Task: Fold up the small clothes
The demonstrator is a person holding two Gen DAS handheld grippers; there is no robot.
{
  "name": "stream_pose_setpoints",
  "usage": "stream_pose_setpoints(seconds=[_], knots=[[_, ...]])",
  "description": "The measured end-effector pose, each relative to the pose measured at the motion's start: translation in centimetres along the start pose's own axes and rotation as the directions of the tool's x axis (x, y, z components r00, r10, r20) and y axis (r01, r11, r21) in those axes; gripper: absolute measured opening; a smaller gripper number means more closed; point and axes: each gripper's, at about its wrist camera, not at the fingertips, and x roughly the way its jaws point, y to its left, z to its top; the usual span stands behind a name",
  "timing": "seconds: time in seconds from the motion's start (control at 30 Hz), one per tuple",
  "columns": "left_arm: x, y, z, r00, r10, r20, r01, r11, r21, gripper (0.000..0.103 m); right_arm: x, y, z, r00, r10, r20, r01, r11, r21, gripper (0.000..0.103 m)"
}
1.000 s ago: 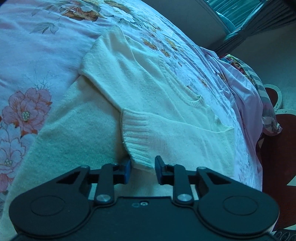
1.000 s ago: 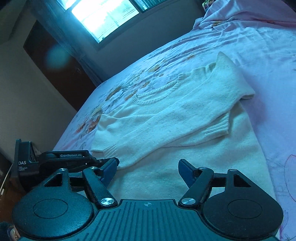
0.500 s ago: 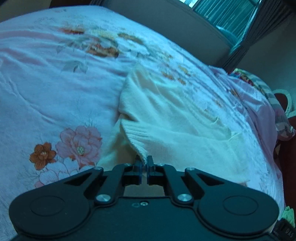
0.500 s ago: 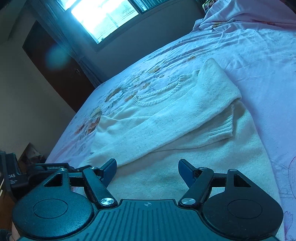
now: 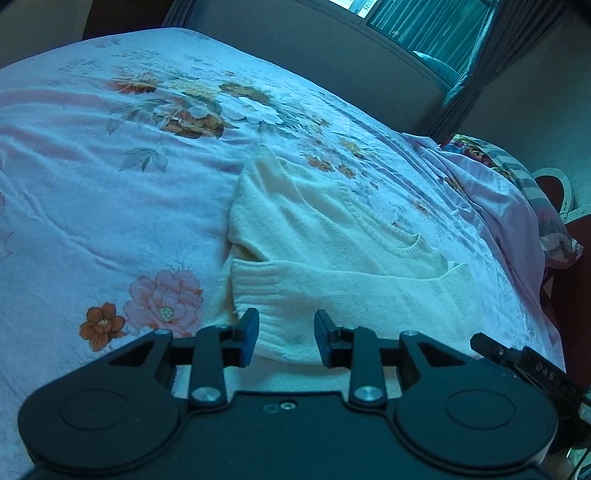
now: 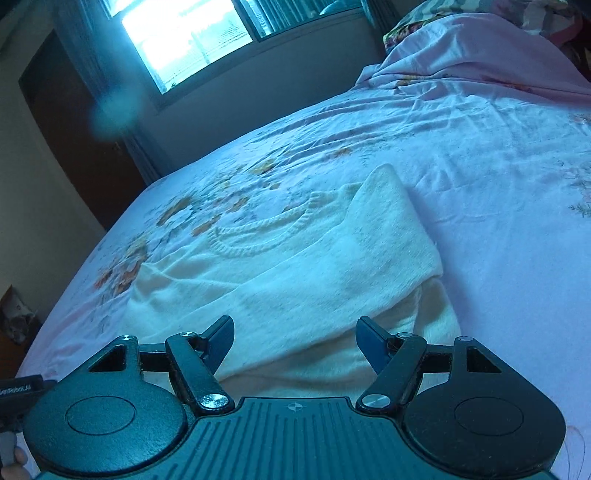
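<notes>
A cream knitted sweater (image 5: 332, 251) lies flat on the bed (image 5: 110, 206), which is covered by a pale pink sheet printed with flowers. The garment sits near the bed's near edge, with its ribbed neckline (image 6: 258, 236) turned toward the far side, where the window (image 6: 192, 33) stands. Both sleeves are folded across the body. In the left wrist view, one sleeve runs crosswise over the front and ends in a ribbed cuff (image 5: 258, 284) close to the sweater's left side. In the right wrist view, the other sleeve (image 6: 384, 236) lies folded inward over the chest, and its outer fold forms the sweater's right edge.

The left gripper (image 5: 284, 338) hovers just above the cuffed sleeve. Its jaws have just been opening and now stand partly apart. The knit shows in the gap between the blue pads, but the pads do not press on it. The right gripper (image 6: 295, 341) is spread wide over the lower part of the sweater, with cloth visible beyond the gap and nothing pinched.

A bunched pink sheet and a patterned pillow (image 5: 517, 173) lie at the far right corner of the bed. A dark door (image 6: 74, 129) stands to the left of the window. A black piece of the other gripper shows at the lower edge of each view.
</notes>
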Motion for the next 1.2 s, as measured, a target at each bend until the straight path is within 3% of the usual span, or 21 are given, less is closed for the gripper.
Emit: stream_pose_setpoints(seconds=[0.17, 0.23, 0.33, 0.47, 0.6, 0.77, 0.9, 1.03, 1.2], knots=[[3.2, -0.9, 0.7, 1.0, 0.027, -0.015, -0.027, 1.0, 0.004, 0.029, 3.4, -1.0, 2.9, 0.998, -0.057, -0.002, 0.057, 0.998, 0.0, 0.073], [4.6, -0.5, 0.3, 0.998, 0.048, -0.042, -0.048, 0.999, -0.001, 0.029, 5.3, -2.1, 3.3, 0.99, -0.141, -0.032, 0.139, 0.99, -0.036, 0.072], [5.1, -0.3, -0.1, 0.998, 0.051, -0.044, -0.05, 0.999, 0.02, 0.029, 6.9, -3.8, 3.0, 0.976, -0.204, -0.075, 0.197, 0.977, -0.085, 0.05], [3.5, -0.4, 0.2, 1.0, 0.016, -0.007, -0.016, 1.0, 0.011, 0.029, 6.0, -3.7, 3.6, 0.981, -0.184, -0.059, 0.18, 0.981, -0.068, 0.051], [5.4, 0.1, 0.9, 0.999, 0.037, -0.022, -0.037, 0.999, -0.002, 0.029, 7.2, -2.1, 4.8, 0.984, -0.174, -0.027, 0.17, 0.98, -0.107, 0.051], [6.8, 0.5, 1.6, 0.998, 0.046, -0.035, -0.046, 0.999, -0.002, 0.028, 10.8, -3.6, 5.6, 0.963, -0.257, -0.077, 0.247, 0.962, -0.12, 0.051], [6.2, -0.3, 1.5, 0.996, 0.069, -0.054, -0.066, 0.997, 0.044, 0.028, 10.0, -2.6, 5.9, 0.954, -0.284, -0.096, 0.266, 0.949, -0.171, 0.051], [4.1, -1.4, -0.1, 0.996, 0.066, -0.054, -0.06, 0.992, 0.109, 0.038, 5.8, -0.9, 3.5, 0.979, -0.194, -0.059, 0.178, 0.961, -0.21, 0.051], [3.3, -1.6, -2.1, 0.994, 0.092, -0.057, -0.085, 0.988, 0.129, 0.039, 4.5, -0.2, -0.9, 0.965, -0.256, -0.062, 0.22, 0.911, -0.348, 0.051]])
